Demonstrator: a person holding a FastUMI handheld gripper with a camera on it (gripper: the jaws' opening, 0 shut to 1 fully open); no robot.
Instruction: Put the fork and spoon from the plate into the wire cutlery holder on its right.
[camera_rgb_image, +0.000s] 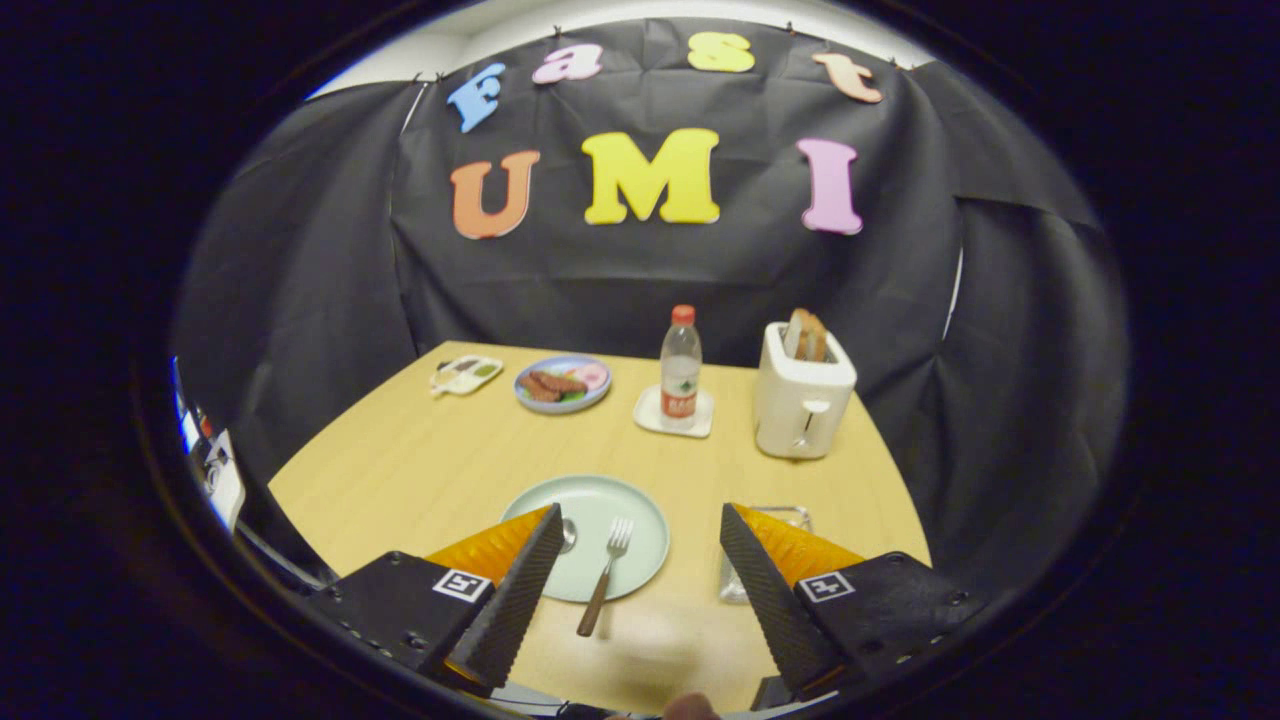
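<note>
Gripper view: our gripper (635, 570) is spread wide above the fork (606, 572); its thin, flat handle may slip as we pinch it.

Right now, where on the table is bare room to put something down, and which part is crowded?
Bare wood lies between the green plate and the far row, and left of that plate toward the table edge. The far side is crowded: small tray, food plate, bottle, toaster. The open gripper hovers with the fork between its fingers; the wire holder sits behind one finger.
</note>
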